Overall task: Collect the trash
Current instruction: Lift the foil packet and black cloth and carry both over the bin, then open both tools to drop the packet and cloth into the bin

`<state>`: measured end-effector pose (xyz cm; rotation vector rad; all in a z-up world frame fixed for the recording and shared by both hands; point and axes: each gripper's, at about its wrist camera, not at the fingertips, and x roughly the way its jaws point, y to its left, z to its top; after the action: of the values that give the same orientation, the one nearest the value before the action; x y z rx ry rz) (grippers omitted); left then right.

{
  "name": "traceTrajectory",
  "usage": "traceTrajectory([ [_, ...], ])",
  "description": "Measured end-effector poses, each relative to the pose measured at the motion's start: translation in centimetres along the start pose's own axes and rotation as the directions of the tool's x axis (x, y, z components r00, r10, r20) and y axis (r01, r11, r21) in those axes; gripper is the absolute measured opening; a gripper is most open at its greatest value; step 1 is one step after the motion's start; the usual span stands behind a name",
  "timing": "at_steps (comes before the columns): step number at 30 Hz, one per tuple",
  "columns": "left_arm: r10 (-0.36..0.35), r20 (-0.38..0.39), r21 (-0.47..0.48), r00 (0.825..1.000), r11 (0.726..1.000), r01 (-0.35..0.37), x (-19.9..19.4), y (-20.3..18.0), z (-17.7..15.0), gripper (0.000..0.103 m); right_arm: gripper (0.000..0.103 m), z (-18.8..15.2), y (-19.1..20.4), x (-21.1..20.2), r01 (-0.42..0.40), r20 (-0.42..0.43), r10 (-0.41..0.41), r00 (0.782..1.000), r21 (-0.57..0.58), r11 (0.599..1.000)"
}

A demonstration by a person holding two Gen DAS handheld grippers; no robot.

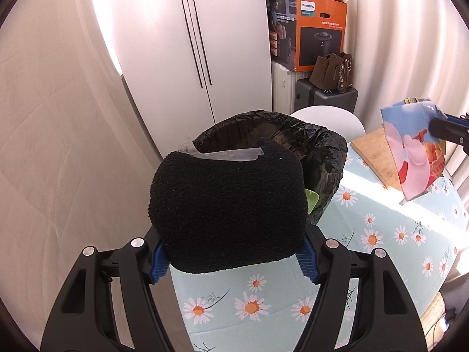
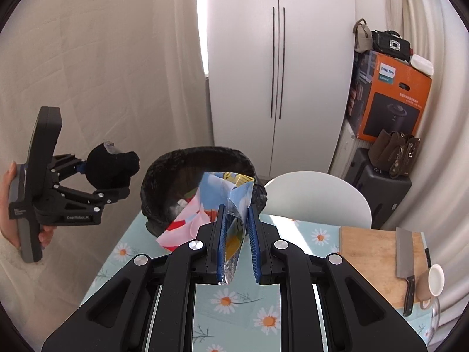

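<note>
- Left tongs [image 1: 233,259] spread wide around a black fuzzy bundle [image 1: 225,208], blue pads pressed to both of its flanks; bundle filling the whole gap.
- Clear plastic scrap [image 1: 225,154] tucked into the far top edge of the bundle, seen in the left wrist view.
- From the right wrist view: same left tongs [image 2: 117,182] gripping the dark bundle [image 2: 110,170] in the air, off to the left of the bin, apart from its rim; handle carried by a hand [image 2: 11,205] at the picture's left edge.
- Right tongs [image 2: 236,243] nearly closed, clamped on a crinkled snack wrapper [image 2: 234,193], blue and pink with yellow print; silvery lower end of the wrapper hanging between the pads, upper part fanning out past the fingertips.
- In the left wrist view, wrapper [image 1: 410,152] hanging from the right tongs [image 1: 433,127] at the right edge, above the tabletop and to the right of the bin.
- Bin [image 1: 322,146] lined with a black bag, standing on the far end of the daisy-print tabletop [image 1: 381,228], mouth open; something green [image 1: 312,198] visible inside, against the near wall.
- Beyond the wrapper in the right wrist view, bin [image 2: 164,182] directly ahead of the right tongs.
- On the right of the tabletop [image 2: 228,302]: wooden cutting board [image 2: 369,252] with a cleaver [image 2: 406,252] lying on it, and a brown cup [image 2: 431,283] on its side at the near corner.
- White chair back [image 2: 319,196] behind the tabletop.
</note>
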<state>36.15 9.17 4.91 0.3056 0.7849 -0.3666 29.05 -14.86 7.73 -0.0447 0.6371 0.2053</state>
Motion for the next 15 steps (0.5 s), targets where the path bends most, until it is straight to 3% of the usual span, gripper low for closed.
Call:
traceTrajectory([
  [6, -0.070, -0.020, 0.066, 0.997, 0.995, 0.071, 4.1, 0.6, 1.6, 0.069, 0.014, 2.2, 1.3, 3.6, 0.043, -0.022, -0.043, 0.999, 0.021, 0.999],
  [15, -0.137, -0.062, 0.102, 0.989, 0.984, 0.143, 8.9, 1.5, 2.0, 0.069, 0.014, 2.6, 2.4, 10.2, 0.051, -0.104, -0.046, 0.994, 0.043, 0.998],
])
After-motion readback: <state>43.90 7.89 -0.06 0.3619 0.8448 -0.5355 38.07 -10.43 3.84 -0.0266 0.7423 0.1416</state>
